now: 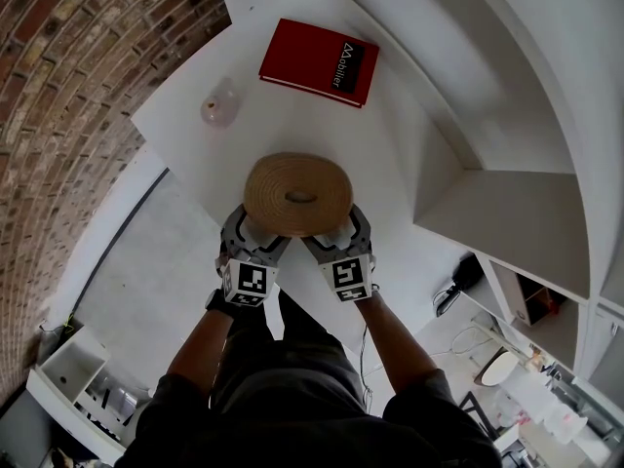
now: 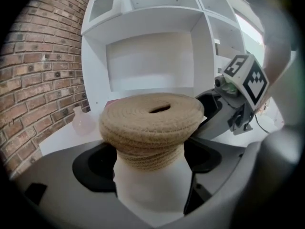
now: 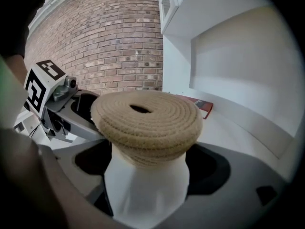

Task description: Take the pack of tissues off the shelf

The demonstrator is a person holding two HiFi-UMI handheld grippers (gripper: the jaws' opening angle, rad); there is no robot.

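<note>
The pack of tissues is a round drum with a tan woven rope top, a slot in its middle, and a white body. I hold it between both grippers, just above the front of the white shelf board. My left gripper grips its near left side and my right gripper its near right side, both shut on it. In the left gripper view the pack fills the space between the jaws, with the right gripper beside it. The right gripper view shows the pack the same way.
A red book lies flat at the back of the shelf board. A small clear bottle stands at its left edge. A brick wall runs along the left. White shelf dividers rise on the right.
</note>
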